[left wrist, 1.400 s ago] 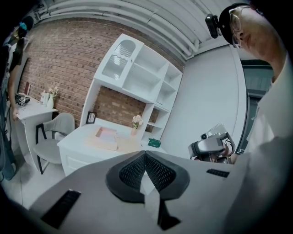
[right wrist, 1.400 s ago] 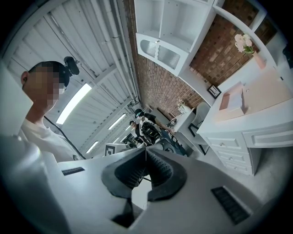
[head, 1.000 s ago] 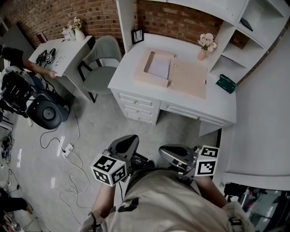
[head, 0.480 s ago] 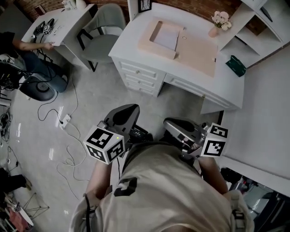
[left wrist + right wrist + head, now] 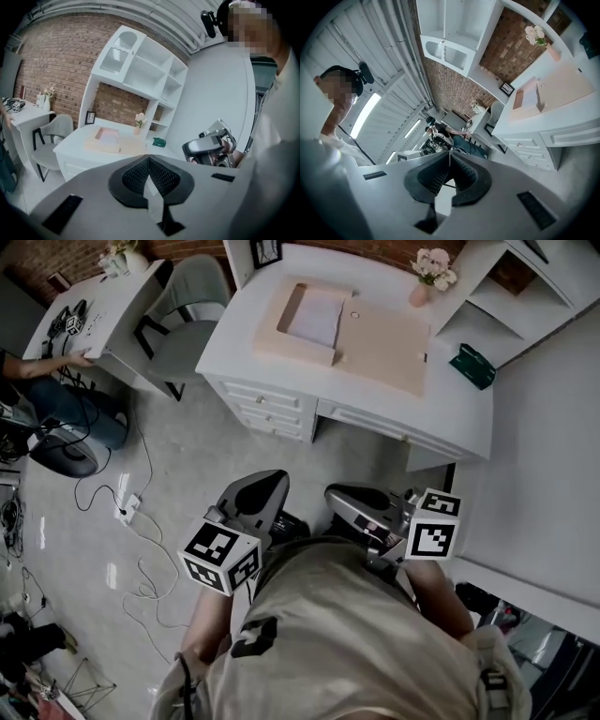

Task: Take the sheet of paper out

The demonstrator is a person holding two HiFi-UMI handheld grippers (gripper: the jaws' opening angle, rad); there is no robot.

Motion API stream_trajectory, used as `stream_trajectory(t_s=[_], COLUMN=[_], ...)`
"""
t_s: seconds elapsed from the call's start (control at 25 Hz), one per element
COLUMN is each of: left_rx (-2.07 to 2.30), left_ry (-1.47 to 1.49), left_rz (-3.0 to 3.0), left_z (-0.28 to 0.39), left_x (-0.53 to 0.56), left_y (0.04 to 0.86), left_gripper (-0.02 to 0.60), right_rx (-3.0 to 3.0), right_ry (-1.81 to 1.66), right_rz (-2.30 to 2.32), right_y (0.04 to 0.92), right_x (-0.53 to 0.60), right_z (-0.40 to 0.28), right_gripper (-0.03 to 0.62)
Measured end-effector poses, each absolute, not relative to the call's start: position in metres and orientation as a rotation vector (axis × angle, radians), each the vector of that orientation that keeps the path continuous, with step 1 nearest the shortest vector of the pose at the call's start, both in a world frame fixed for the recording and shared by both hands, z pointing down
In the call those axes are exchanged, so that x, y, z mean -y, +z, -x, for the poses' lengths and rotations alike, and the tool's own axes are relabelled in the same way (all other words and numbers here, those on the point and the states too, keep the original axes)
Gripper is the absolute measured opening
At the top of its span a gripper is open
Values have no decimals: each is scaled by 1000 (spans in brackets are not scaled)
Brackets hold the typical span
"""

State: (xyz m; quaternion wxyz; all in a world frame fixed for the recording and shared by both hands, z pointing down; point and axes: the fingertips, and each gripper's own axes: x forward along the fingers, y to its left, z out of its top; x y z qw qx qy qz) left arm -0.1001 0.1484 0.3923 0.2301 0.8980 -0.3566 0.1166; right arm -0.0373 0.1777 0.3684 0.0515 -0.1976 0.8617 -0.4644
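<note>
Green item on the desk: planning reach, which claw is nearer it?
Right. The right claw is short of the desk, left of the green item; the left claw is farther left.

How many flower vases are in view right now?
2. One flower vase stands at the back right of the big white desk. The second vase is on the small desk at far left. The shelves may hide more.

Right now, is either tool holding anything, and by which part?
Nothing is held: left tool and right tool are shut, empty; the sheet of paper lies in the box.
</note>
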Motion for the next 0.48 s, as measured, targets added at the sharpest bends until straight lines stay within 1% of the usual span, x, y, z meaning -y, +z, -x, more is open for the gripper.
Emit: stream_trajectory(t_s=[0.2,0.48], left_rx=[924,933], left_ry=[354,406], left_rz=[-2485,-2493], left_z=[60,26], left_x=[-141,-127], left_y=[393,392], left_gripper=[15,15], right_rx=[-2629,-2579], right_ry=[-1413,-1441], right_rz=[591,588], right_y=[369,372], right_x=[-165,-146], right_z=[14,-23], right_gripper=[26,26])
